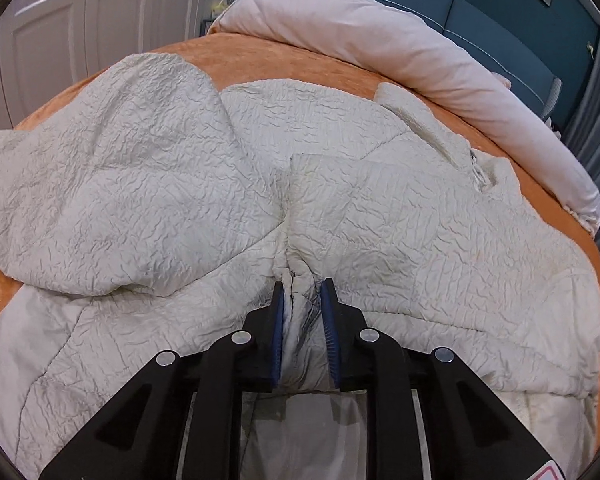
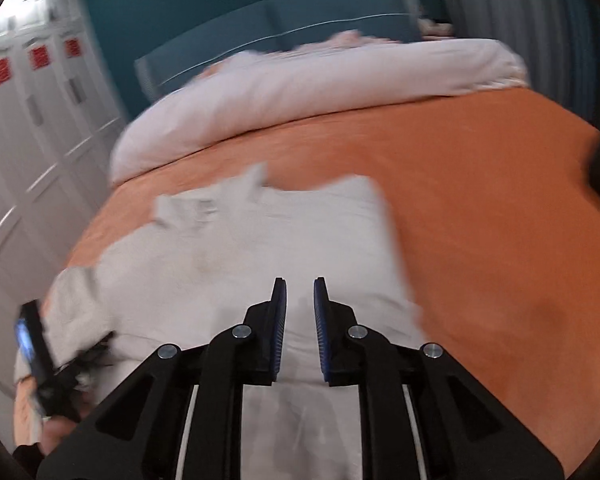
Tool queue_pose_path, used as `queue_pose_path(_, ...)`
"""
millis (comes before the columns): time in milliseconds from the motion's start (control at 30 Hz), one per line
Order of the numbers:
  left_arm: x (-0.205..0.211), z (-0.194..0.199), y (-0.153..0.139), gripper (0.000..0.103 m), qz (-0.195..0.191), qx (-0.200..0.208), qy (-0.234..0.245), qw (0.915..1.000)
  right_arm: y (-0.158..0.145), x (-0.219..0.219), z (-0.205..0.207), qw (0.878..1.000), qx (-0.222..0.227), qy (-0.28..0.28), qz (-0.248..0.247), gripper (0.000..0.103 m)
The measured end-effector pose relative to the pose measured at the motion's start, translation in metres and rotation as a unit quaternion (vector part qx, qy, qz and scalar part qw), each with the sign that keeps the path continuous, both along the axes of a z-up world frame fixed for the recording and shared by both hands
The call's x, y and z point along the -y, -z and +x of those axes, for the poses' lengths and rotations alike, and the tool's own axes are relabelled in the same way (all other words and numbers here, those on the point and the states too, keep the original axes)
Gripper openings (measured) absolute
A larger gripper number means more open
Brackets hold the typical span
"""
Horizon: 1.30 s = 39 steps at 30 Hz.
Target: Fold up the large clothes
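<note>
Mid-fold, the left tool point(image 1: 303, 285) pinches a ridge of the cream quilted jacket point(image 1: 148, 184) on the bed point(image 2: 480, 208); whether the nearly closed right tool point(image 2: 300, 280) grips cloth I cannot tell; next, carry the ridge across.

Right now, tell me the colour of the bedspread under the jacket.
Orange bedspread, plain; clearest in the right wrist view.

The right gripper point(image 2: 300, 292) fills the lower middle of the blurred frame, its jaws narrowly parted over the white garment point(image 2: 260, 248), though whether cloth is pinched between them cannot be told. The garment lies on the orange bedspread point(image 2: 480, 200), a rolled pale duvet point(image 2: 320, 80) across the upper middle. The left gripper point(image 2: 40, 360) shows at the lower left edge, white wardrobe doors point(image 2: 32, 140) above it
</note>
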State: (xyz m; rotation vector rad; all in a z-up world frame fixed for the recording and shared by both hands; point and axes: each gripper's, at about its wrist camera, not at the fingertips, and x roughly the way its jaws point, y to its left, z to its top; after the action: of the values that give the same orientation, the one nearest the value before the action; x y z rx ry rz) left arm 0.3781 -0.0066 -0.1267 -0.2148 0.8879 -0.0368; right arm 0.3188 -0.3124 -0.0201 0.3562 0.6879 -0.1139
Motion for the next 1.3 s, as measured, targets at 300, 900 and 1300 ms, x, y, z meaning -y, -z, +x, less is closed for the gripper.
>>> queue_pose_path(300,0.006,0.002,0.003,0.021,0.016,0.007,0.002,0.9998,0.078,0.059,0.010,0.991,-0.083,0.090,0.044,0.000)
queue_pose_path(900,-0.012,0.003,-0.004,0.025,-0.047,-0.005,-0.003,0.9989,0.080,0.033,-0.001,0.986,-0.126,0.080,-0.077,0.003)
queue_pose_path(1300,-0.306,-0.083,-0.048,0.086,-0.072,0.016,-0.299,0.9513,0.048,-0.070,-0.107,0.994,-0.083,-0.026,-0.066,0.025)
